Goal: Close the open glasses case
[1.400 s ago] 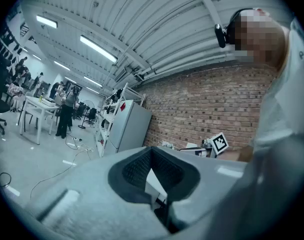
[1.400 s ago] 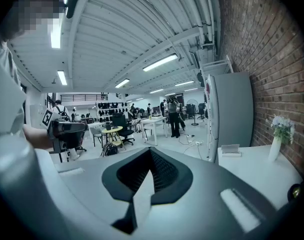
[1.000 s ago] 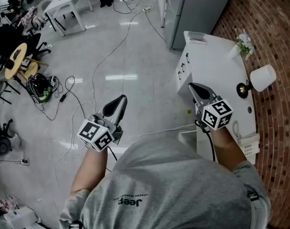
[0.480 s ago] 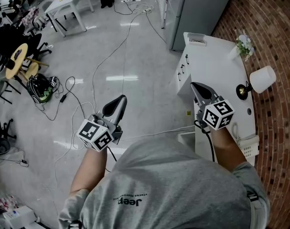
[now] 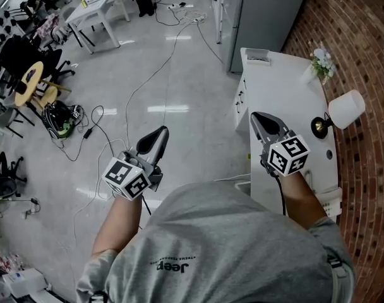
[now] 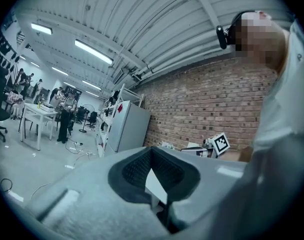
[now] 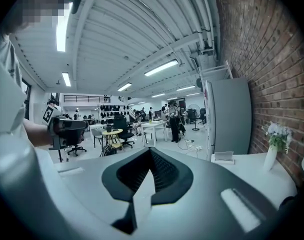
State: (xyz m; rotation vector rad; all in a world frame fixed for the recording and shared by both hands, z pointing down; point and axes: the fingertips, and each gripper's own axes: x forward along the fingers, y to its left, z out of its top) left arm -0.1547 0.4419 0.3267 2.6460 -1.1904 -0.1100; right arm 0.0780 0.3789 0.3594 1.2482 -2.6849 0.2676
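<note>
Nearest is the person's grey shirt (image 5: 223, 245). Just past it each hand holds a gripper out at about the same reach. The left gripper (image 5: 160, 131) hangs over the bare floor (image 5: 148, 74), well left of the table (image 5: 287, 100). Its fingers are pressed together at the tip with nothing between them. The right gripper (image 5: 256, 115) is over the table's near left part, its fingers likewise pressed together and empty.

Right of it, near the brick wall (image 5: 369, 36), stands a lamp (image 5: 345, 108). Farther along that side is a small vase of flowers (image 5: 321, 62).

The case (image 5: 258, 57) sits at the table's far left corner, well beyond both grippers. It is small and pale. The right gripper view shows its lid standing up from a low base; finer detail is too small to tell.

Behind it is a grey cabinet (image 5: 261, 11).
</note>
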